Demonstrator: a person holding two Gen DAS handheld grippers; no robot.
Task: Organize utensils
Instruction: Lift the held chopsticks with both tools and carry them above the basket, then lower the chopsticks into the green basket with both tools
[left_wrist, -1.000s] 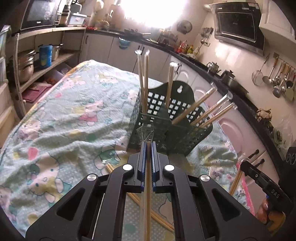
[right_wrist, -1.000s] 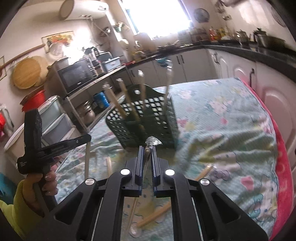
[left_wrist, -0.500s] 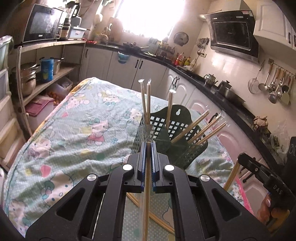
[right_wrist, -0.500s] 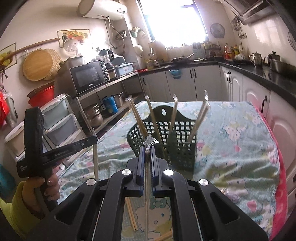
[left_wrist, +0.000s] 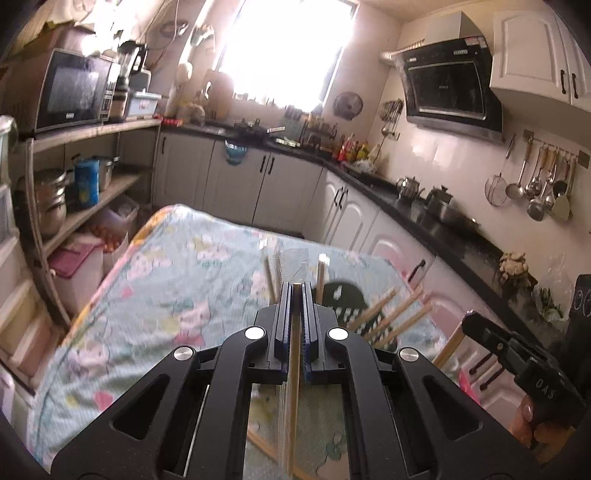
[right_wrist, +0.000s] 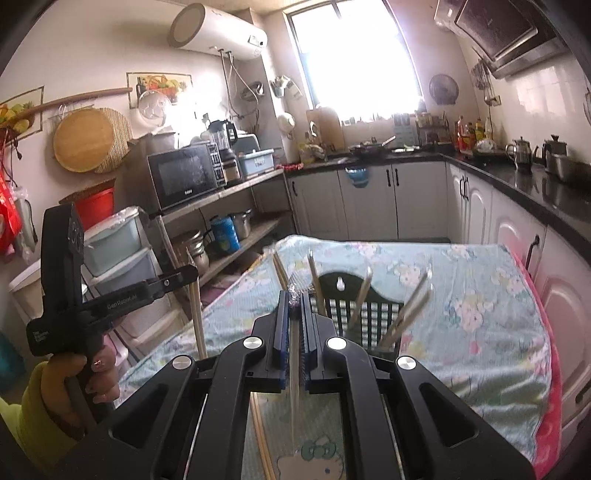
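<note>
My left gripper (left_wrist: 294, 286) is shut on a wooden chopstick in a clear wrapper (left_wrist: 293, 398), held well above the table. My right gripper (right_wrist: 294, 295) is shut on another wrapped chopstick (right_wrist: 294, 376), also raised. The dark green perforated utensil basket (right_wrist: 356, 310) stands on the table ahead with several wrapped chopsticks leaning in it; it also shows in the left wrist view (left_wrist: 345, 295). The left gripper appears in the right wrist view (right_wrist: 184, 275) with its chopstick hanging down. The right gripper shows in the left wrist view (left_wrist: 469, 321).
The table has a light green cartoon-print cloth (left_wrist: 177, 280). Loose chopsticks lie on it below the grippers (right_wrist: 260, 439). Open shelves with pots and a microwave (right_wrist: 183, 177) stand left. Counters and white cabinets (right_wrist: 472, 206) run along the back and right.
Both grippers have risen and pulled back from the basket with their chopsticks still held. The basket now sits lower and smaller in both views.
</note>
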